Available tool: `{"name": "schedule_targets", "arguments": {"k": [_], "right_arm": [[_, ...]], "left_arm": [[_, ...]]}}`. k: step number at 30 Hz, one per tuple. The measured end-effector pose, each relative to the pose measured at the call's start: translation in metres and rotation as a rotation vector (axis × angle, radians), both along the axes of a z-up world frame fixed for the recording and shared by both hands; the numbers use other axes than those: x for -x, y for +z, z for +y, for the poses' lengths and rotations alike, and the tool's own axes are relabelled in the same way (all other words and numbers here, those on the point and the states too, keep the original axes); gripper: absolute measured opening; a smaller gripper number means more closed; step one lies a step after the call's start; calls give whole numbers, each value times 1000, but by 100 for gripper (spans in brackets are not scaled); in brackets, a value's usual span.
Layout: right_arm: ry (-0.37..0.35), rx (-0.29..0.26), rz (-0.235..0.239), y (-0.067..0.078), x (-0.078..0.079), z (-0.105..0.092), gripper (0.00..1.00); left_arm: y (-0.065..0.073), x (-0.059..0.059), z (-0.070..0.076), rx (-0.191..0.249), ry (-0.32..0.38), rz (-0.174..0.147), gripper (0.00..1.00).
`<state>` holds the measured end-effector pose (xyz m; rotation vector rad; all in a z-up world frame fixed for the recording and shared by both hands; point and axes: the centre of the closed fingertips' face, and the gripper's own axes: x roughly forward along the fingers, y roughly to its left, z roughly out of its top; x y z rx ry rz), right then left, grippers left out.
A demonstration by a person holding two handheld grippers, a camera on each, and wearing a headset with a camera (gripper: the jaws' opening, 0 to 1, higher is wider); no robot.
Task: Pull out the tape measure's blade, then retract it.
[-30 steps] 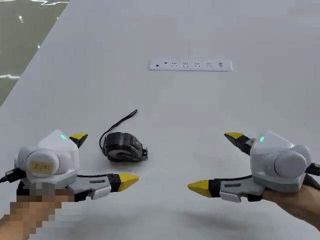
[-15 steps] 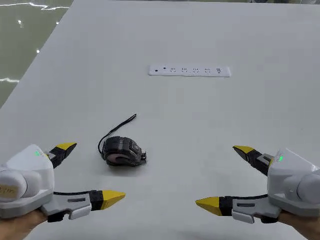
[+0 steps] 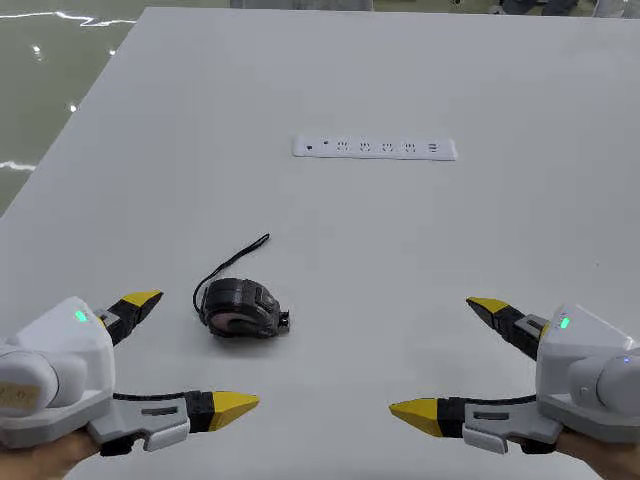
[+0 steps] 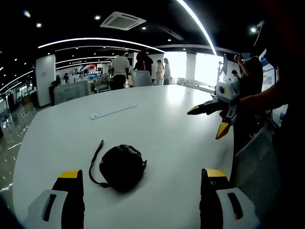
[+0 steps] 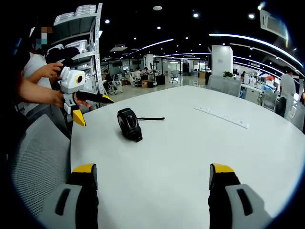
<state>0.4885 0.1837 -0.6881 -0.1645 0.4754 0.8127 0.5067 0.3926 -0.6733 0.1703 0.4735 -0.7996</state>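
Left gripper [image 3: 200, 350]: jaws spread wide, nothing held. Right gripper [image 3: 440, 356]: jaws equally wide, nothing held. I log the tape measure [image 3: 240, 308], black, lying on the white table [image 3: 450, 240] just ahead of my left jaws and apart from them, well left of my right. Its blade is not yet pulled out. Its wrist cord [image 3: 232, 262] trails away. A power strip [image 3: 374, 148] lies well beyond.
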Motion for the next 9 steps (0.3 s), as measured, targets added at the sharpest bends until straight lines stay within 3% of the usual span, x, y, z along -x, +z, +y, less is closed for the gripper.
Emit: {"name": "schedule_targets", "arguments": {"k": [9], "right_arm": [[-10, -8, 4, 0, 1, -4, 100]], "left_arm": [[2, -2, 1, 11, 8, 0, 100]]}}
